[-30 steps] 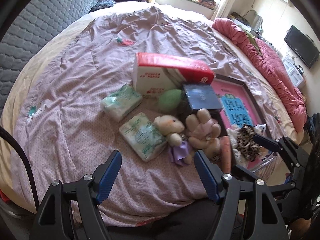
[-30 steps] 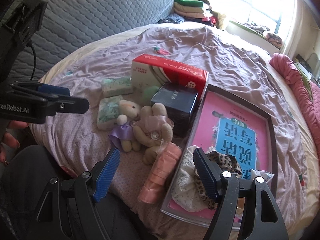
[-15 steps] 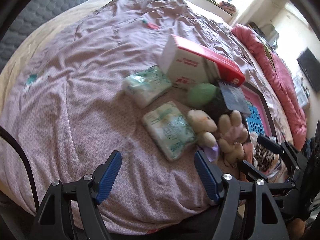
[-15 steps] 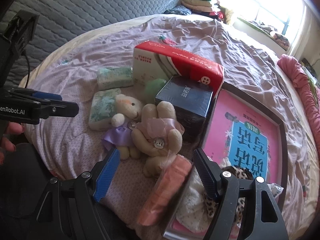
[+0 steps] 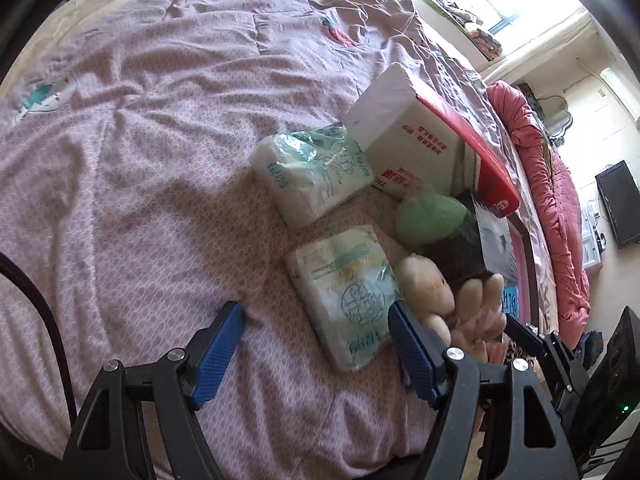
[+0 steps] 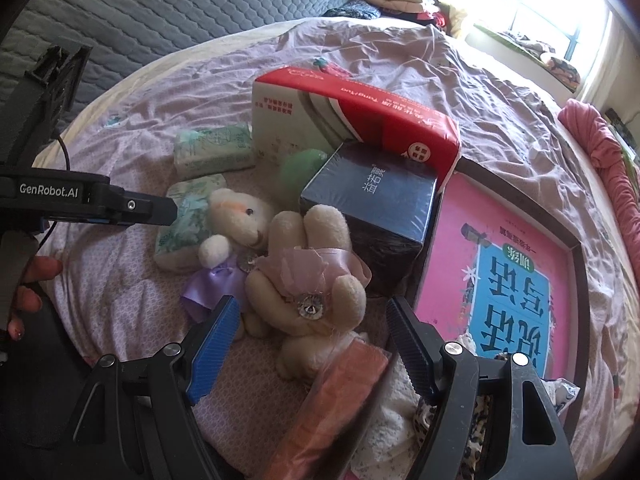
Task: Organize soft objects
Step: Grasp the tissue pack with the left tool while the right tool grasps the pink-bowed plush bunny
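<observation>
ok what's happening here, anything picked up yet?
Nothing yet. A person holds both grippers over a bed strewn with soft items. The left gripper is open, its jaws hanging around the near end of the nearer tissue pack without touching it. The right gripper is open too, above the plush toy in the pink dress, with a pink roll just below. A second plush, another tissue pack and the red-and-white tissue box lie untouched.

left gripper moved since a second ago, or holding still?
Yes. The left gripper has come down toward the bed and closer to the near tissue pack, which now sits larger and partly between its open fingers.
</observation>
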`<state>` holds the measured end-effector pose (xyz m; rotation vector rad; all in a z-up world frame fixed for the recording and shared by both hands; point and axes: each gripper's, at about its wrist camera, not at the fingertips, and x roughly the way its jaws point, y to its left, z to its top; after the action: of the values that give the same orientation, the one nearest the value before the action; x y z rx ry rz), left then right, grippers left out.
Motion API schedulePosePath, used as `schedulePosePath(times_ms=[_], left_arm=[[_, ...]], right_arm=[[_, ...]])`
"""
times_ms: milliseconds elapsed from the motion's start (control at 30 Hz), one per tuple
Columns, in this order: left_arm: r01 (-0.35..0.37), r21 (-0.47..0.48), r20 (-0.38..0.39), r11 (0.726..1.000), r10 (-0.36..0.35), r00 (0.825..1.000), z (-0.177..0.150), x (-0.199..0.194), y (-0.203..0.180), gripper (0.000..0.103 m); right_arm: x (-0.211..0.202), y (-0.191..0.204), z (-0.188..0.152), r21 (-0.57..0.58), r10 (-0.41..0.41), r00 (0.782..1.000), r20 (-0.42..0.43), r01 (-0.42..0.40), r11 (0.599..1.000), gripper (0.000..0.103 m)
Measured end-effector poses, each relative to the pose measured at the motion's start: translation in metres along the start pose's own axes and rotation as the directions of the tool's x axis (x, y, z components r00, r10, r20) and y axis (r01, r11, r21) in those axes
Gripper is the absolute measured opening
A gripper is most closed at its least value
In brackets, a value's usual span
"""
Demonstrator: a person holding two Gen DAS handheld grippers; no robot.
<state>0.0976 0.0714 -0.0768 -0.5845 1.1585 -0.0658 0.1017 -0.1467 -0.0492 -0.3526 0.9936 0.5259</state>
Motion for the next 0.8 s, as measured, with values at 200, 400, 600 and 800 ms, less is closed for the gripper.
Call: schedulePosePath(times_ms=[200,400,600,800], left_arm=[[0.006,-0.006,-0.005,1.0,-0.006,1.0,0.004,0.013,-0.001,0.074],[0.006,-0.008,-0.002,1.0,-0.006,1.0,0.009,0.021,-0.004,0.074],[-0.002,-0.012,0.007,1.0,0.002,1.0,0.013,0.028,-0.008,0.074],[-0.072,-0.009,0.018,0.997,0.072,0.997,0.013,0.034,-0.019,0.064]], right_arm=[[0.013,-0.002,0.003,0.005,0.014,1.0,-0.018,-0.014,1.0,0.077],[0.022,-0.004,0.003,0.031,0.057,0.998,-0.028,-0.056,0.998,0.071],[0.023,-0.008,0.002,0.078,0.101,0.995,-0.015,-0.099,0.992,0.057],[0.019,-0.012,0.001,0.108,0.109,0.994,0.005,-0.109,0.988,0.053]])
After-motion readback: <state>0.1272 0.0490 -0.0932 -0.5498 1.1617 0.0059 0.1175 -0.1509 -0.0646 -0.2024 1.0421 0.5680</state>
